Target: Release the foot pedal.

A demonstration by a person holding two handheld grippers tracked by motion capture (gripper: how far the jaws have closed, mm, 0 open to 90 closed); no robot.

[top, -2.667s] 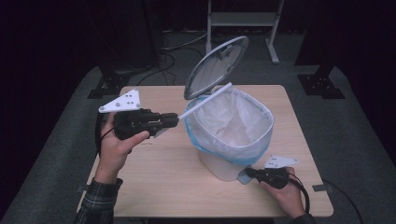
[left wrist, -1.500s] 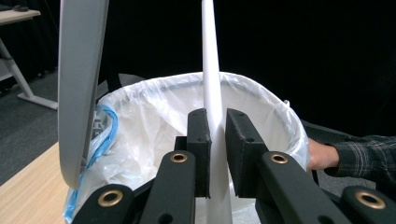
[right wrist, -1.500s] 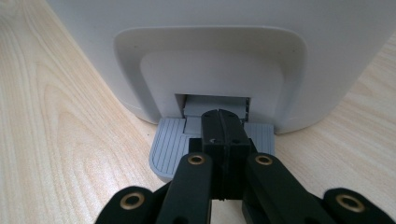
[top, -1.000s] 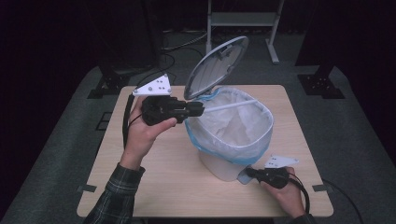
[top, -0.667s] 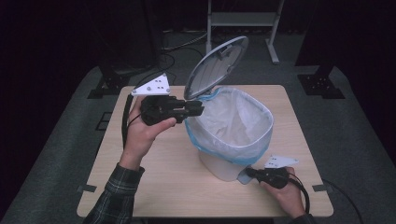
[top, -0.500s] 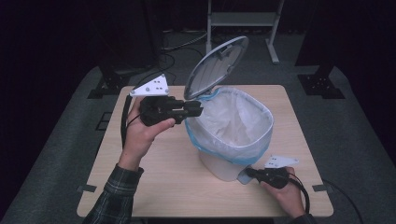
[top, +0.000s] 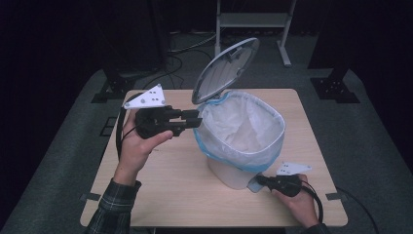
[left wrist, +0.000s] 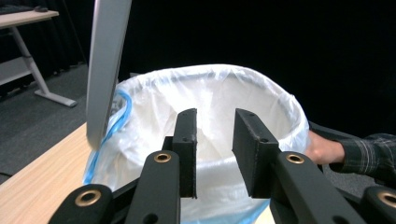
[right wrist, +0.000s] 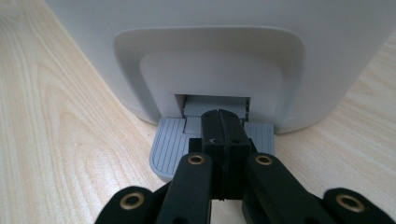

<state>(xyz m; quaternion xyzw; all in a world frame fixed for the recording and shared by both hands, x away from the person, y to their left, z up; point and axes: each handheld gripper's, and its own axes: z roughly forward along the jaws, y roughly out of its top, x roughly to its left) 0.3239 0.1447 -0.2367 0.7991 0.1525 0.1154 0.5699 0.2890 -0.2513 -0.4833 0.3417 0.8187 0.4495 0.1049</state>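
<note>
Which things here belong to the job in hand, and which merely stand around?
Belonging to the job:
pedal bin
raised lid
white bin liner
foot pedal
left gripper, jaws apart
right gripper, jaws shut, on the pedal

Standing around:
metal stand
floor cables

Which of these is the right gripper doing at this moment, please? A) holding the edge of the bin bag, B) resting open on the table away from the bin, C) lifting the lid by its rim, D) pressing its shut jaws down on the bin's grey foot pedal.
D: the right gripper has its jaws closed together on top of the grey foot pedal at the base of the bin, whose lid stands open.
</note>
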